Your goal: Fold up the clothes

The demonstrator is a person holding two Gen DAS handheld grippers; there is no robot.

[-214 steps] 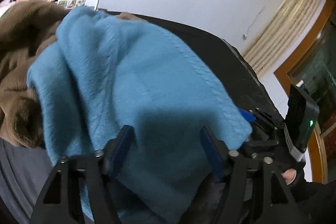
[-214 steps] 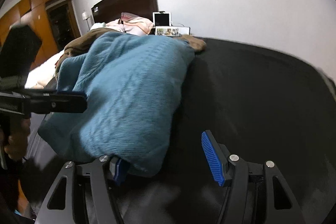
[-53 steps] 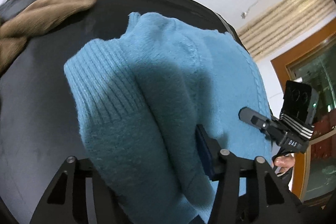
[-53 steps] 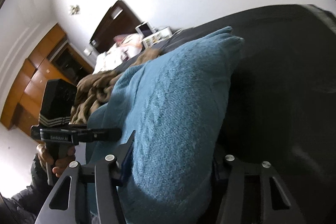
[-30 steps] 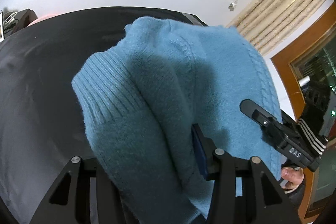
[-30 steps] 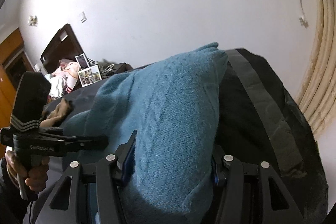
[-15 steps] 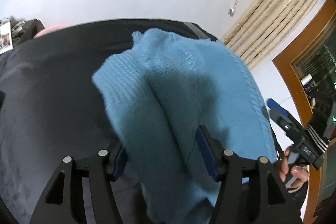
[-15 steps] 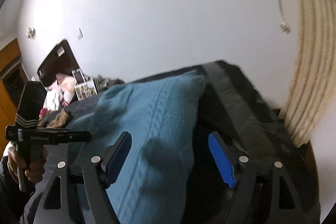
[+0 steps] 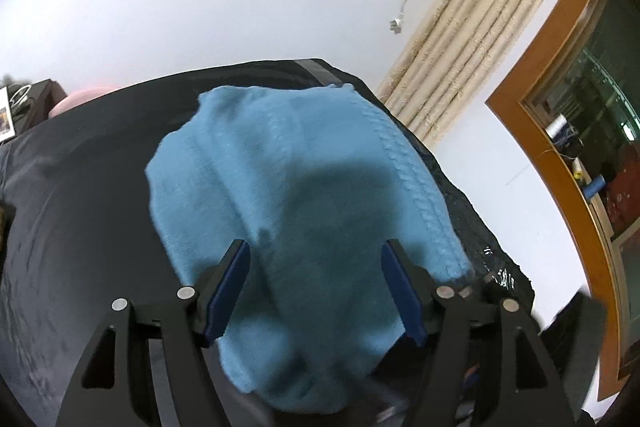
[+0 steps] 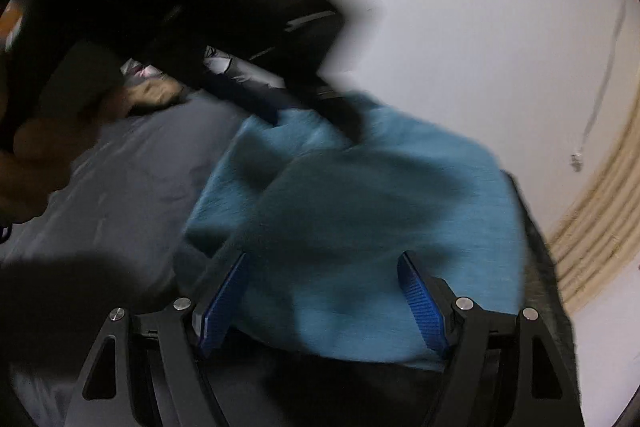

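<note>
Both tongs let go of the fuzzy blue knit sweater (image 9: pixel 288 195) since a second ago, so it now lies folded on the black-covered tabletop (image 9: pixel 80 187), with the left tongs (image 9: pixel 316 287) opening wider over it and the right tongs (image 10: pixel 324 299) spread, nothing pinched.
</note>
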